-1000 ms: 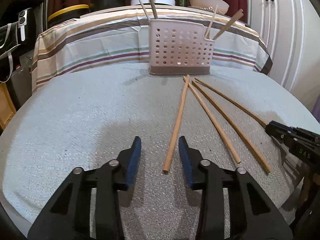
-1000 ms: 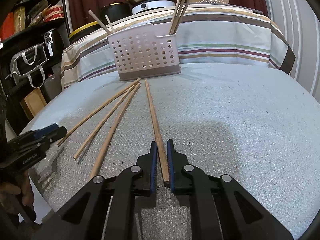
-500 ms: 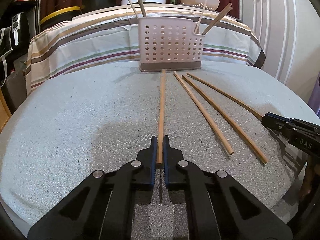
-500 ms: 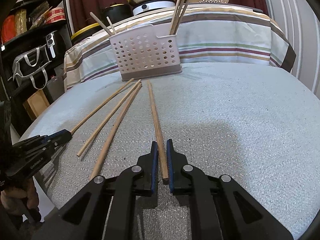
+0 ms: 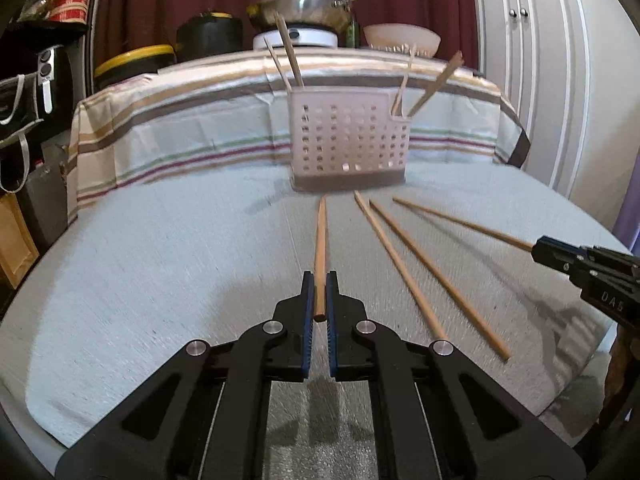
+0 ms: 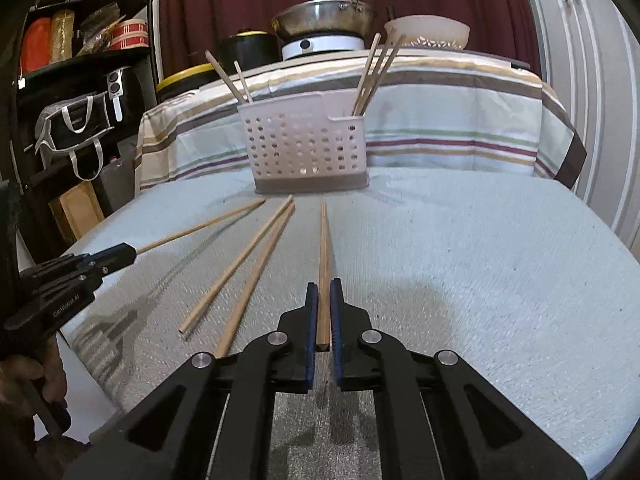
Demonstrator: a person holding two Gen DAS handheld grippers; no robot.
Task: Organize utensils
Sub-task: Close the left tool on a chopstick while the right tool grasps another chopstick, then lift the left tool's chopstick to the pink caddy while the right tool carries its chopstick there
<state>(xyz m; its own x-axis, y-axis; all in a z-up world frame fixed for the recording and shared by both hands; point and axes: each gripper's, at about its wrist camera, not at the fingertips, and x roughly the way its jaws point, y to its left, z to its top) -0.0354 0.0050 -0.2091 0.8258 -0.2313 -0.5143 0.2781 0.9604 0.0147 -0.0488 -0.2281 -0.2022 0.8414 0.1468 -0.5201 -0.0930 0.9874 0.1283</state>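
Observation:
A pink perforated utensil basket (image 5: 350,140) (image 6: 306,146) stands at the far side of the grey table (image 5: 160,260) and holds several upright chopsticks. My left gripper (image 5: 319,280) is shut on the near end of a wooden chopstick (image 5: 321,236) that points at the basket. My right gripper (image 6: 324,288) is shut on another chopstick (image 6: 324,248), also pointing at the basket. Two loose chopsticks (image 5: 400,264) (image 6: 248,268) lie side by side on the table between the grippers. In each view the other gripper (image 5: 588,276) (image 6: 68,276) holds its stick at the side.
A striped cloth (image 5: 180,128) covers a raised surface behind the basket, with a pan (image 5: 304,10), a bowl (image 5: 402,38) and black pots on it. A dark shelf with bags (image 6: 76,128) stands left. White cupboard doors (image 5: 540,60) stand right.
My left gripper moved over a chopstick, closed on it, and the stick now looks raised off the table. My right gripper stayed shut on its chopstick and lifted slightly.

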